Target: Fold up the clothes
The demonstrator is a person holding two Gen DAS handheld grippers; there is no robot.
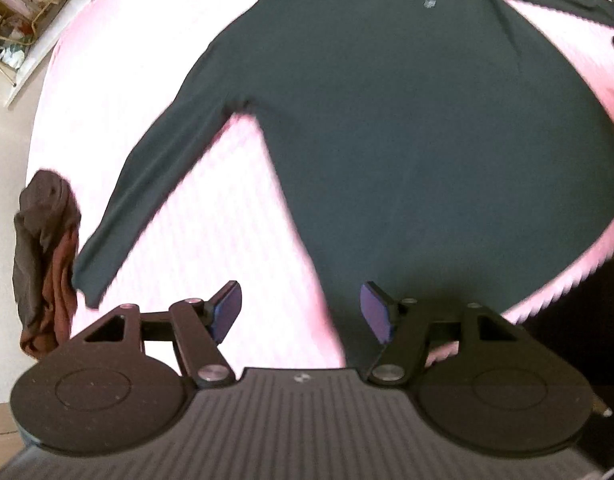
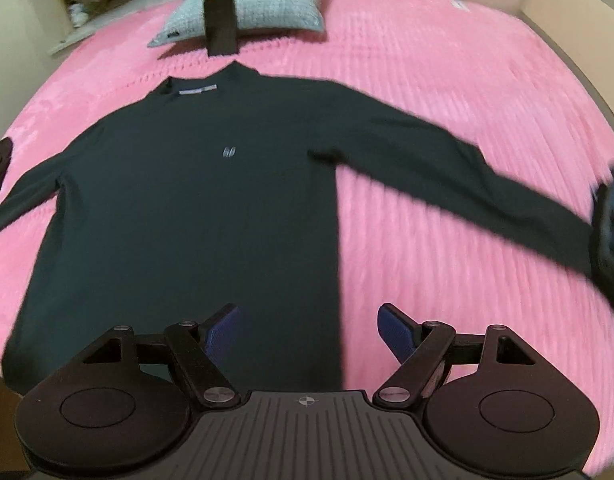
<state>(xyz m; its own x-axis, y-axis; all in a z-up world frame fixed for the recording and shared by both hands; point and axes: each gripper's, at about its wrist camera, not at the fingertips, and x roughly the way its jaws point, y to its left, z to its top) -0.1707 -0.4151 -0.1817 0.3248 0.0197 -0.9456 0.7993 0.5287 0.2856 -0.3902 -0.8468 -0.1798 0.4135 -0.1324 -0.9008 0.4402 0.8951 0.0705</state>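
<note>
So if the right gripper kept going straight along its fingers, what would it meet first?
Most likely the dark shirt: the right gripper, open, points at the shirt's lower right edge, spread flat on the pink bedspread. Depth is unclear; it could land just beside it.

Bright, even indoor light; motion blur smears fisheye-bent edges in both views.

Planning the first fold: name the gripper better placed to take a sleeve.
Left, probably. The left gripper hangs open near the cuff of the shirt; the right gripper faces the hem.
</note>
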